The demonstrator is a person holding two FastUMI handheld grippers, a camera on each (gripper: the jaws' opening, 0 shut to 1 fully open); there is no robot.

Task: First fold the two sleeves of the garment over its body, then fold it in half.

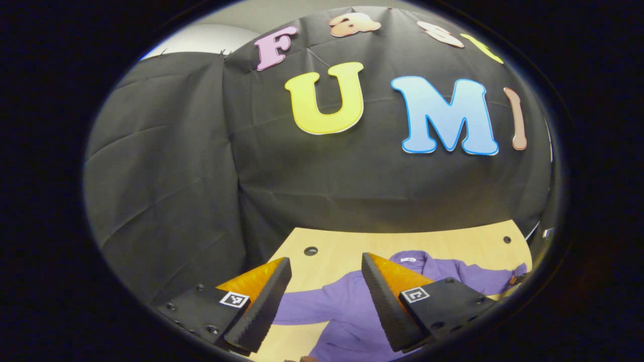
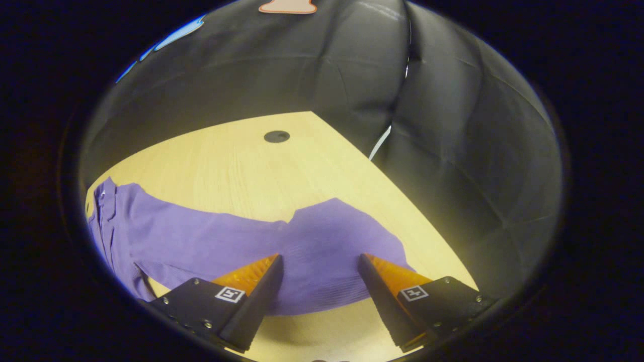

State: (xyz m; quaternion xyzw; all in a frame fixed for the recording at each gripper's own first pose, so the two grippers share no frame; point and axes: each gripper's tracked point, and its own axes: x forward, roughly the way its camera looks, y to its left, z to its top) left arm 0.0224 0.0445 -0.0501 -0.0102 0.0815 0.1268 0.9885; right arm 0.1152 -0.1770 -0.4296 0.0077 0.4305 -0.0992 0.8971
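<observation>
A purple shirt [image 1: 352, 306] lies spread flat on the pale wooden worktop [image 1: 453, 241], collar toward the far edge near the black cloth wall; in the left gripper view its left sleeve [image 1: 307, 301] stretches out sideways across the wood, unfolded. The left gripper [image 1: 326, 296] hangs above the near part of the shirt with its jaws wide apart and nothing between them; through the gap the shirt's shoulder and sleeve are seen; a round hole [image 1: 310, 250] in the worktop sits just beyond the left finger. In the right gripper view the shirt's right sleeve [image 2: 332, 241] lies flat and extended toward the worktop's right edge, its cuff end broad and unfolded. The right gripper [image 2: 320, 286] is poised over that sleeve end, jaws open and empty; whether its tips touch the cloth I cannot tell.
</observation>
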